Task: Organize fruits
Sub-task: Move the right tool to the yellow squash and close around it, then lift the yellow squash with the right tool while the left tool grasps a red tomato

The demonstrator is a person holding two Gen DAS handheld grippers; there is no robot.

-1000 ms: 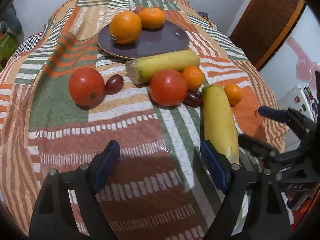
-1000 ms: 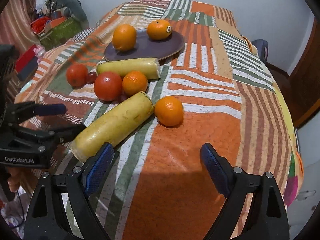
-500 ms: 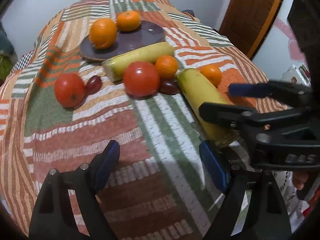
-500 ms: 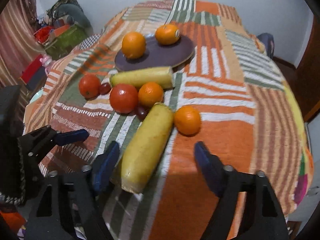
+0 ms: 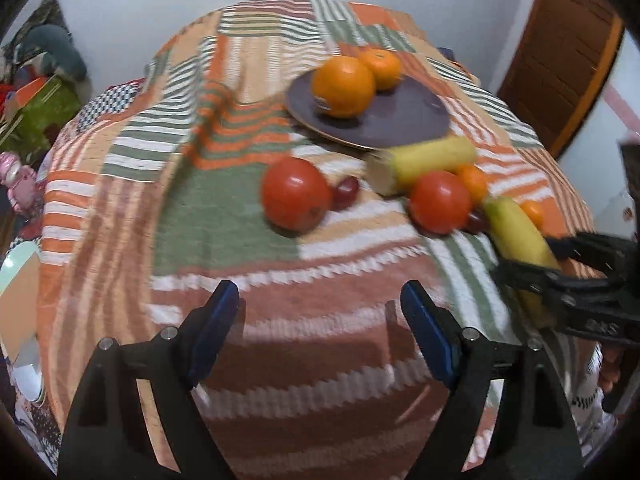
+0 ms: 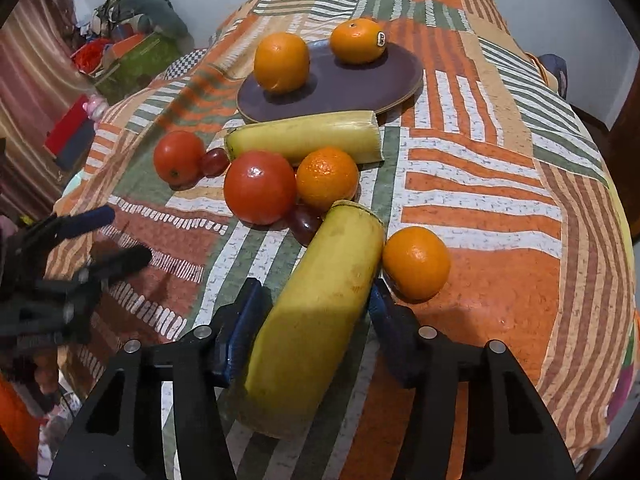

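Blue-padded tongs straddle the near banana piece (image 6: 320, 312) as our right gripper (image 6: 316, 312) brackets it on the striped patchwork cloth (image 6: 480, 184); whether the pads press its skin or merely flank it we cannot tell. Our left gripper (image 5: 320, 320) hovers with its tongs spread wide over bare cloth. A mandarin (image 6: 416, 262) sits just beside the banana's cut end, a tomato (image 6: 260, 186) and a second mandarin (image 6: 326, 178) crowd beyond it, with a grape (image 6: 304, 218) between. A second banana piece (image 6: 304, 140) lies near the dark plate (image 6: 352, 80), which carries two oranges (image 6: 282, 62).
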